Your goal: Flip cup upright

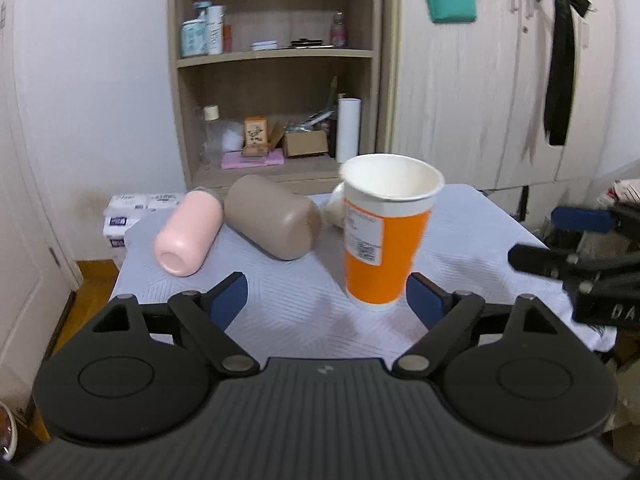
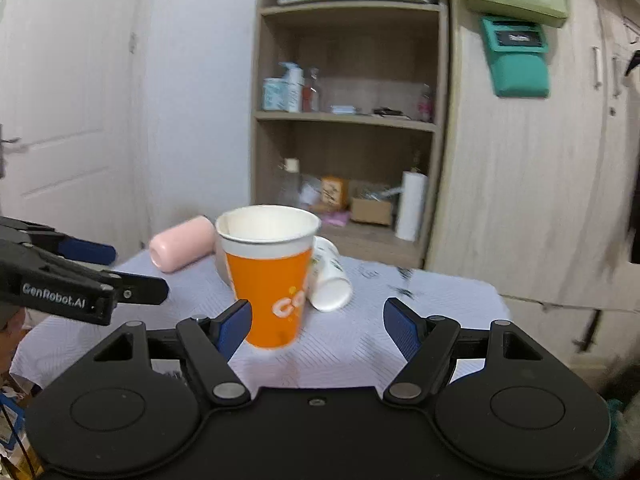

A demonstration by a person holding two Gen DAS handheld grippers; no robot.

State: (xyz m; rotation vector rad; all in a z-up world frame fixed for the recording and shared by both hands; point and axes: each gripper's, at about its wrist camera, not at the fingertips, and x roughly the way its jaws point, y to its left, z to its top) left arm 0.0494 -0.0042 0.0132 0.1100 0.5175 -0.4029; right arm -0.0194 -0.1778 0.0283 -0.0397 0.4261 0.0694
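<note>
Currently the orange paper cup (image 1: 380, 240) stands mouth-up on the table (image 1: 472, 236), leaning slightly. Left tool (image 1: 328, 300): fingers spread apart, holding nothing; cup base sits just beside its right blue pad (image 1: 424, 300). Right tool (image 2: 316, 326): fingers likewise apart, empty; cup close to its left pad (image 2: 234, 330). Behind the cup lie a pink tumbler (image 1: 188, 234), a taupe tumbler (image 1: 276, 218) and a white paper cup (image 2: 330, 280), all on their sides.
</note>
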